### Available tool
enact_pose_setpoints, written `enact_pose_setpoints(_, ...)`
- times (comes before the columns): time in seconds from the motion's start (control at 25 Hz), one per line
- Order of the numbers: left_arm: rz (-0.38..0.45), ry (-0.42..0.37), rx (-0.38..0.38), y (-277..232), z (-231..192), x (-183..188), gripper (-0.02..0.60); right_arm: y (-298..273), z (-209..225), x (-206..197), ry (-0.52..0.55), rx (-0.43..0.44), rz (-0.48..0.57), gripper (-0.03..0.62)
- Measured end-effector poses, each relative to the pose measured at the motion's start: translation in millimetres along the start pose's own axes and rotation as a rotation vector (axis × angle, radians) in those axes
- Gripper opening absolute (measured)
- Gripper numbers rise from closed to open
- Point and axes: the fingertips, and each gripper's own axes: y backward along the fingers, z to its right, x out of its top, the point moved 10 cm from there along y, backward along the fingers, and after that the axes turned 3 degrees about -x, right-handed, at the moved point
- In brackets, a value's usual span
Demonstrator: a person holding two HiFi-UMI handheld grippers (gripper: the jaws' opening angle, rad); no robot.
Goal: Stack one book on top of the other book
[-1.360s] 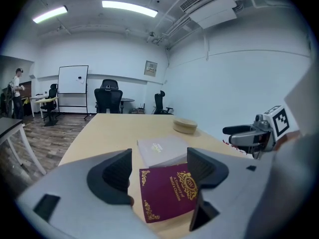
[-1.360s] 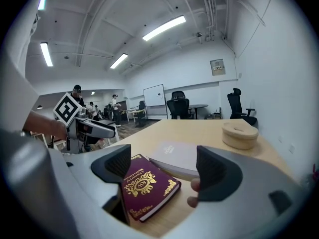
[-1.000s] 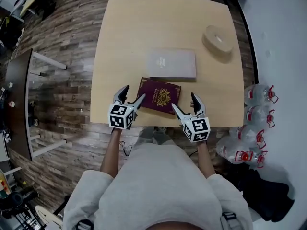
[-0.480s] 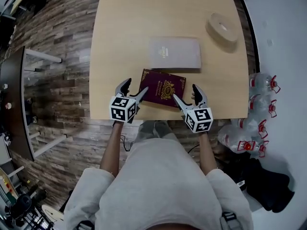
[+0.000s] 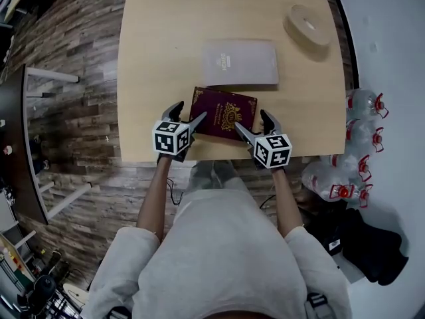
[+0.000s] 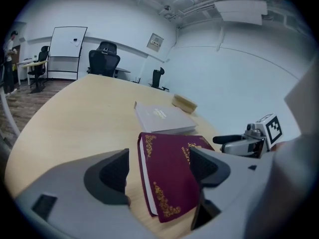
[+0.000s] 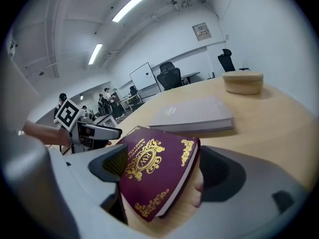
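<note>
Looking down from the head: finds the left hand-held gripper [image 5: 189, 111] spread wide at the near left corner of the maroon book [image 5: 224, 111], and the right hand-held gripper [image 5: 251, 119] spread just as wide at its near right corner. Shows that book lying flat close to the front edge of the pale wooden tabletop [image 5: 159, 45], with the grey book [image 5: 239, 62] flat just beyond it and nothing stacked yet. Places a round wooden box [image 5: 307, 25] toward the far right corner, plank flooring [image 5: 66, 58] on the left and capped water bottles [image 5: 362, 145] on the floor at the right.

Along the left hand-held gripper: catches both jaws well apart, the maroon book's near corner lying between them, not clamped. Takes in office chairs [image 6: 103, 61] and a whiteboard [image 6: 69, 41] by the far wall.

Along the right hand-held gripper: finds the jaws wide, having just opened further, with the book's other near corner between them, unclamped.

Against a second ago: has both hand-held grippers lower and farther in over the book's corners, no longer back at the tabletop's front edge. Leaves both books lying as they did.
</note>
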Motion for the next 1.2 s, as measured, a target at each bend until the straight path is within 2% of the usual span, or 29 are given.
enact_pose_setpoints(0.44,-0.061,0.072,-0.031,-21,-6,-10,0.382,-25,3,-14,-0.073,0.018,-0.089,0.46)
enact_pose_setpoints(0.6,-0.077,0.082,-0.042,-26,-7,-13,0.385,-32,1,-20,-0.066,0.023,-0.123,0.477)
enact_pose_setpoints(0.84,-0.112,0.083,-0.054,-31,-4,-20,0.39,-39,-3,-24,-0.07,0.01,-0.137,0.48)
enact_pose_setpoints(1.2,-0.122,0.106,-0.076,-39,3,-23,0.391,-44,-6,-26,-0.071,-0.008,-0.139,0.48)
